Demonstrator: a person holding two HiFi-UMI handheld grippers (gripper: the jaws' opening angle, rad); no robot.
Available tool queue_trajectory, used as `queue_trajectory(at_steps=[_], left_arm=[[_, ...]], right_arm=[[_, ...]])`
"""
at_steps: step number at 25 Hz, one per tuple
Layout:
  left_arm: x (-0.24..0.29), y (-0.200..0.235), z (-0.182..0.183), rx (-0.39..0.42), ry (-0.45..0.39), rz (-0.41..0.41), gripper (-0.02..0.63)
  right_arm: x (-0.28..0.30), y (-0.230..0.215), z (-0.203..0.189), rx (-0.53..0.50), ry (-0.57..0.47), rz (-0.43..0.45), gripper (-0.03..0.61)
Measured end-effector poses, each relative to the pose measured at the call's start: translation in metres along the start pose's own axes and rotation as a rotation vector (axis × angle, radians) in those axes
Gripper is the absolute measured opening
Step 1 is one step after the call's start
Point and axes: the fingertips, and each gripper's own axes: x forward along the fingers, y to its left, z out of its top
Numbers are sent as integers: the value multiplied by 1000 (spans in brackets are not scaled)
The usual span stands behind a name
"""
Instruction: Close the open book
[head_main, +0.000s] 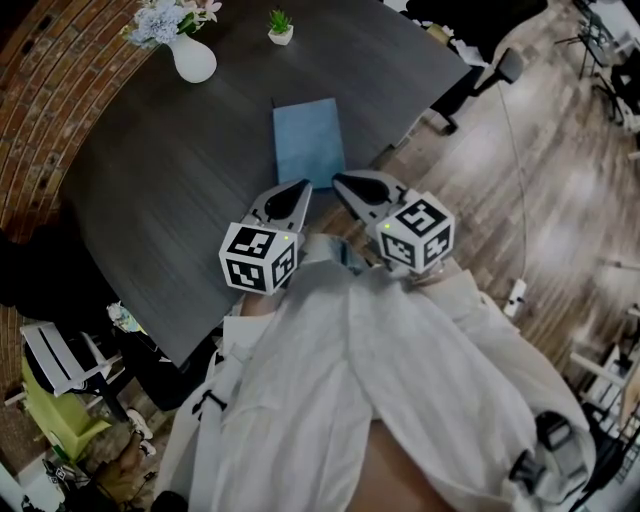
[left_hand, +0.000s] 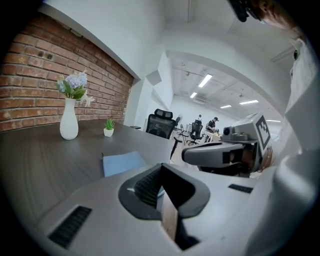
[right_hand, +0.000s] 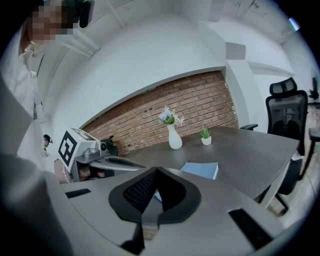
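A light blue book (head_main: 308, 140) lies flat and closed on the dark wooden table (head_main: 170, 190), close to its near edge; it also shows in the left gripper view (left_hand: 122, 162) and the right gripper view (right_hand: 202, 170). My left gripper (head_main: 300, 188) hovers just short of the book's near end, shut, with nothing between its jaws (left_hand: 161, 169). My right gripper (head_main: 340, 180) hangs beside it at the book's near right corner, also shut and empty (right_hand: 155, 171). Neither touches the book. Each gripper sees the other: the right gripper (left_hand: 220, 152), the left gripper (right_hand: 107, 160).
A white vase of flowers (head_main: 193, 55) and a small potted plant (head_main: 281, 28) stand at the table's far side by a brick wall (head_main: 60, 60). A black office chair (head_main: 480, 75) sits off the table's right corner. Wooden floor lies to the right.
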Motion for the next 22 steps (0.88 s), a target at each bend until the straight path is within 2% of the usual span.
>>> queue_trajectory(at_steps=[13, 22], left_arm=[[1, -9, -5, -27, 5, -43, 5], [-3, -9, -8, -36, 11, -43, 5]], right_arm=[[-3, 4, -8, 25, 18, 14, 6], [-3, 7, -13, 42, 33, 31, 5]])
